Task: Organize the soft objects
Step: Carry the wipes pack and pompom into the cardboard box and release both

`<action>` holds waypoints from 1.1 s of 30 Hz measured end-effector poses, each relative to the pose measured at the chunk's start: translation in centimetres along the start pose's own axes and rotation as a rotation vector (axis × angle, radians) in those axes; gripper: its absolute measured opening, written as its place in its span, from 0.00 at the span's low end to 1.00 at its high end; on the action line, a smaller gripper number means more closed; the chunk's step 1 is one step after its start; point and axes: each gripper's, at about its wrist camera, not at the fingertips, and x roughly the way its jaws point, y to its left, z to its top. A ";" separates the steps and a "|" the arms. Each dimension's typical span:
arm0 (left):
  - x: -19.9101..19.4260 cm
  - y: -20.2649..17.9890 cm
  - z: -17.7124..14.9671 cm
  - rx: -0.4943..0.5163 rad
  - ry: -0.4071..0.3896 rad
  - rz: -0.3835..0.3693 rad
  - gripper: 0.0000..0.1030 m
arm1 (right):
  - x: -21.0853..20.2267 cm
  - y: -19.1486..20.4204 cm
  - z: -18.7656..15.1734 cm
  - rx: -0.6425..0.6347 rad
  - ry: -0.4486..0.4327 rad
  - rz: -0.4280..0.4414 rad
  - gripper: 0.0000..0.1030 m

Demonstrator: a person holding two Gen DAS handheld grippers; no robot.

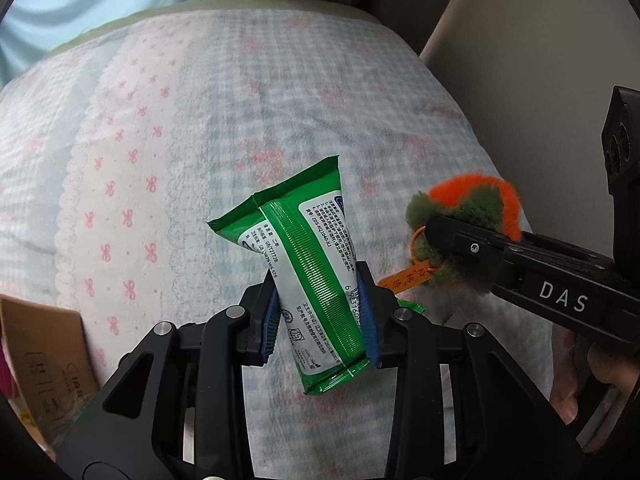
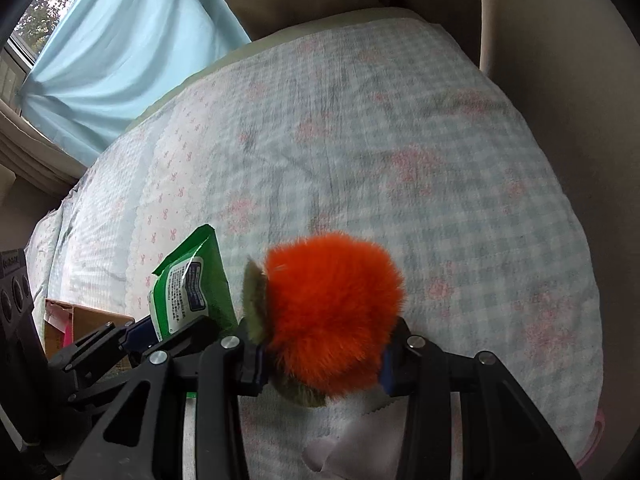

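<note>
My left gripper (image 1: 320, 312) pinches a green wipes packet (image 1: 312, 264) above the checked quilt (image 1: 160, 160); my right gripper (image 2: 324, 356) clamps an orange plush fruit (image 2: 332, 320). Open quilt lies ahead, beige cushions (image 2: 560, 80) bounding it. The cardboard box (image 1: 44, 356) is cut off

soft daylight from the window (image 2: 24, 44), fisheye-bent edges, slight blur.

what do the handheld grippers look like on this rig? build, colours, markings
Both the left gripper and right gripper are matte black linkage frames with silver pivot bolts and blue ribbed pads on the jaws. White "DAS" lettering marks the right one's body. No cables visible.
</note>
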 end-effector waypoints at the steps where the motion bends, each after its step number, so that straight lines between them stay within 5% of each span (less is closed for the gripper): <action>1: -0.8 -0.2 0.1 0.002 -0.008 -0.001 0.29 | -0.9 0.1 0.1 0.000 -0.009 -0.001 0.36; 19: -23.0 0.8 -1.1 -0.030 -0.188 0.052 0.29 | -20.2 10.5 -0.8 -0.108 -0.175 -0.016 0.36; 33: -34.4 12.9 -6.1 -0.124 -0.216 0.187 0.29 | -21.8 26.0 -5.4 -0.247 -0.136 0.094 0.36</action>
